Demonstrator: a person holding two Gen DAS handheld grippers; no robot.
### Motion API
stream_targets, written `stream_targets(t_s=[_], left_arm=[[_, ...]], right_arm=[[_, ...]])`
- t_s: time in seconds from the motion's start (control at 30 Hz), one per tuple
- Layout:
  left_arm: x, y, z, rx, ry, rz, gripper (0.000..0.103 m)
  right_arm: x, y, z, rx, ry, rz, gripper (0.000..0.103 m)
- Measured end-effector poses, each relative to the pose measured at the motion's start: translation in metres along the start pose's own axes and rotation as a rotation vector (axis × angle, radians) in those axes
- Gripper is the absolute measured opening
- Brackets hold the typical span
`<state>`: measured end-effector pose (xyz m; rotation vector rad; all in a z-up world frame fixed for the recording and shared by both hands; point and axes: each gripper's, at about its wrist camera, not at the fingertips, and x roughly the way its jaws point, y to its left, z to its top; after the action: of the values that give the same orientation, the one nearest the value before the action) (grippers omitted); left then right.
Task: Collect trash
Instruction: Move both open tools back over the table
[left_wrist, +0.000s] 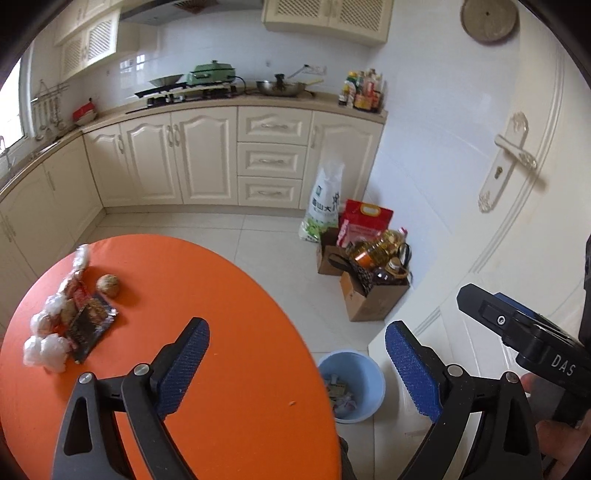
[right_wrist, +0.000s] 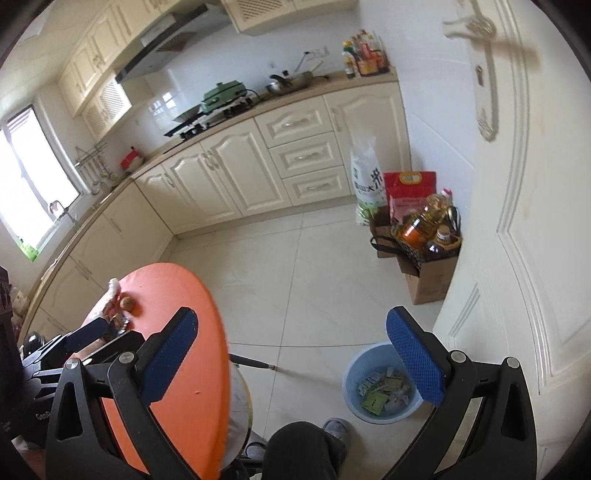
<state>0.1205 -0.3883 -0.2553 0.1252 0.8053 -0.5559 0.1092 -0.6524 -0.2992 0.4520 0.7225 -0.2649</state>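
Observation:
A pile of trash lies at the left edge of the round orange table: crumpled clear plastic, a dark wrapper and a brown ball-like lump. My left gripper hangs open above the table's right edge, with nothing between its blue pads. A light blue bin stands on the floor beside the table and holds several wrappers. My right gripper is open and empty above the floor, between the table and the bin. From the right wrist view the trash pile is partly hidden by the left gripper's body.
Cardboard boxes with oil bottles, plus rice bags, stand by the white door. Cream cabinets line the far and left walls. A person's dark knee and slipper are below, and a thin rod sticks out near the table's base.

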Motion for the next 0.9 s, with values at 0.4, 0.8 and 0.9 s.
stream_targets(t_s=[0.4,0.8,0.9], left_arm=[[-0.148,0.091,-0.091,-0.164,-0.203,0.197,0.097],[-0.205,0.091,-0.183,-0.311,-0.263,0.359,0.097],[-0.210,0.091,-0.198,-0.342,-0.241,0.376,0.097]], right_arm=[[-0.023,0.153,-0.007,-0.231,-0.051,0.199,0.103],[-0.034,0.243,-0.033,-0.404,-0.065,0.322,0.103],[-0.027,0.250,-0.039,-0.433,-0.044,0.325,0.103]])
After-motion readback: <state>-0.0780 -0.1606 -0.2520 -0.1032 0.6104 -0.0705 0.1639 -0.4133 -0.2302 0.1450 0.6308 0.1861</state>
